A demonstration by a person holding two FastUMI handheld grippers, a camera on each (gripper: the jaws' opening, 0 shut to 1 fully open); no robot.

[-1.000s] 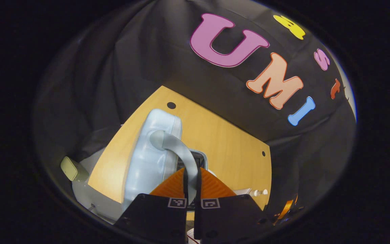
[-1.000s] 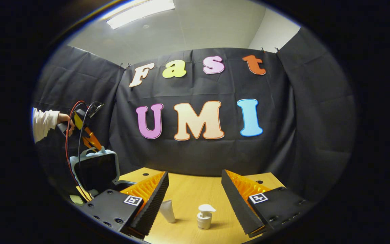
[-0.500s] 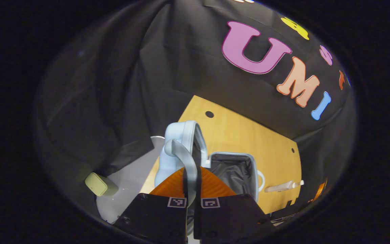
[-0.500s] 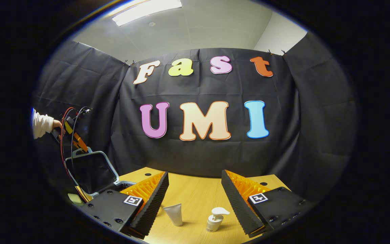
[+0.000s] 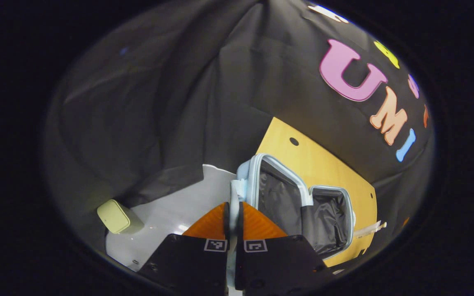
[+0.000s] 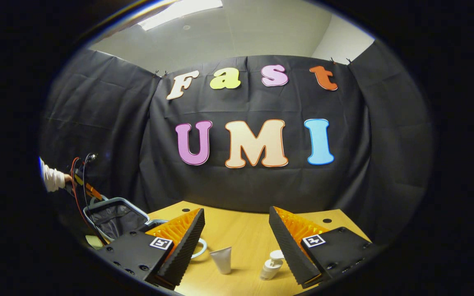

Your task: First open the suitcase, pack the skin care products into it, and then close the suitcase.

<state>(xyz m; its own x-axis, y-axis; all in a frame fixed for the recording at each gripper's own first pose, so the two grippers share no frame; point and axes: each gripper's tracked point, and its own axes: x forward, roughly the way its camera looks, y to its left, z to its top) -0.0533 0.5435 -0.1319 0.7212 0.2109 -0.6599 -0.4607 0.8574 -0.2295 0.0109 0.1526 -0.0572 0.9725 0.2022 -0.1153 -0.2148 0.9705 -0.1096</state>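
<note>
Step in hand: opening the pale blue hard-shell suitcase (image 5: 303,201); judging by the lid's lean, this step looks nearly done.
Suitcase: it lies at the left end of the light wooden surface (image 6: 241,234), its black-lined lid (image 5: 276,189) swung up and tilted outward, the black-lined base (image 5: 331,218) exposed.
Left claw (image 5: 233,213): pinched narrow on the lid's pale blue carry handle (image 5: 234,197), both orange fingers (image 5: 210,224) pressing it.
Right claw (image 6: 237,230): spread wide and holding nothing, hovering over the surface.
Skin care products: a white squeeze tube (image 6: 223,260) and a white pump bottle (image 6: 271,265) stand on the surface between the right claw's fingers, near the suitcase.
Doing it well: follow the hinge's arc rather than pull straight, so the base does not slide or lift; lower the lid until it rests, then let go of the handle.
Risk: the lid hangs out past the surface edge, over the white floor (image 5: 171,218); released too soon, it may drop and jolt the case.
</note>
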